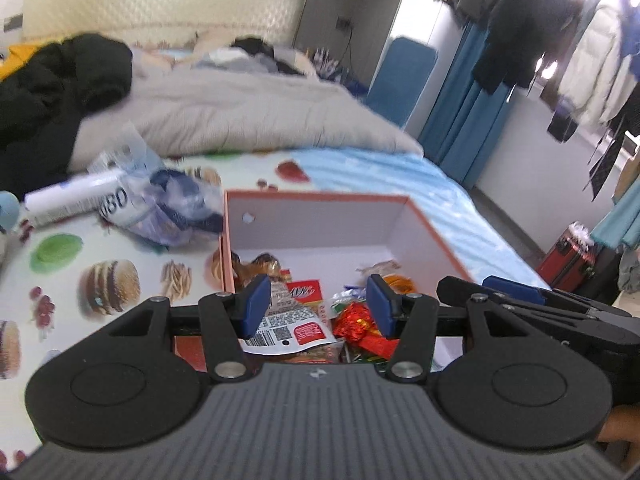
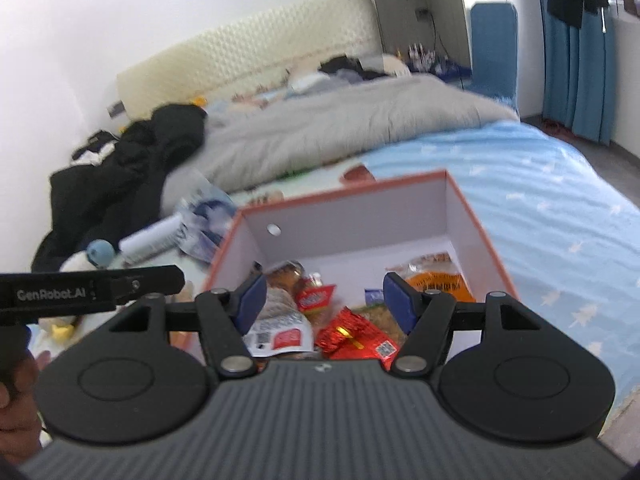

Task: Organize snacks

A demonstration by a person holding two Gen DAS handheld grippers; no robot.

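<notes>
Left wrist view: left tool (image 1: 318, 308) and right tool (image 2: 324, 300) hang open and empty above the snacks (image 2: 352, 330) piled in the orange-rimmed box (image 2: 460, 216) on the bed (image 2: 540, 184).

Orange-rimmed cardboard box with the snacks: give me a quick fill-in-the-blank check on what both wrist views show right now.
1. The orange-rimmed cardboard box sits on the ____.
2. Its inner walls are ____ in colour.
3. The crinkled foil snack packet lying in the box is ____.
4. Between the pads of the left gripper and the right gripper, ____ is held.

Missing words: bed; white; red; nothing
</notes>
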